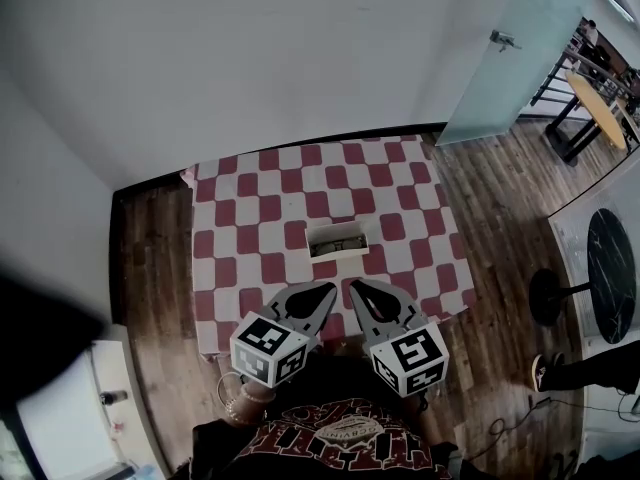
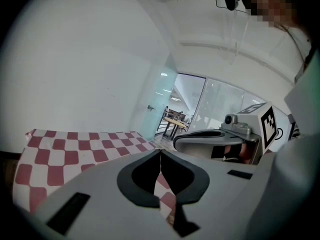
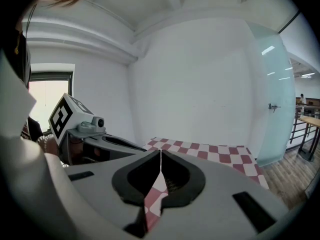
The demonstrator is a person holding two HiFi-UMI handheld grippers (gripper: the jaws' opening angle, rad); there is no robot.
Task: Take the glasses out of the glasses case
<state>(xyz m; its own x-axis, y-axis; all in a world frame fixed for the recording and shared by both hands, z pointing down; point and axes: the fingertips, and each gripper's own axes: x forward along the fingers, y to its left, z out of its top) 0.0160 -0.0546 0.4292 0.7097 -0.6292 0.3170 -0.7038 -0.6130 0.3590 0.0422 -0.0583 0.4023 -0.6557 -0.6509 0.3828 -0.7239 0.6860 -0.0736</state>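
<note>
The glasses case (image 1: pixel 337 240) lay in the middle of the checkered tabletop (image 1: pixel 240 228), its long axis running left to right. It sat just ahead of both tools. The left gripper (image 1: pixel 322 294) and right gripper (image 1: pixel 360 290) hovered over the near edge, each with its fingers pressed together on nothing. Both looked about equally near the case.

The glasses case (image 1: pixel 337 240) lies mid-table (image 1: pixel 230 218), beyond the left gripper (image 1: pixel 326 290) and right gripper (image 1: pixel 356 286).
</note>
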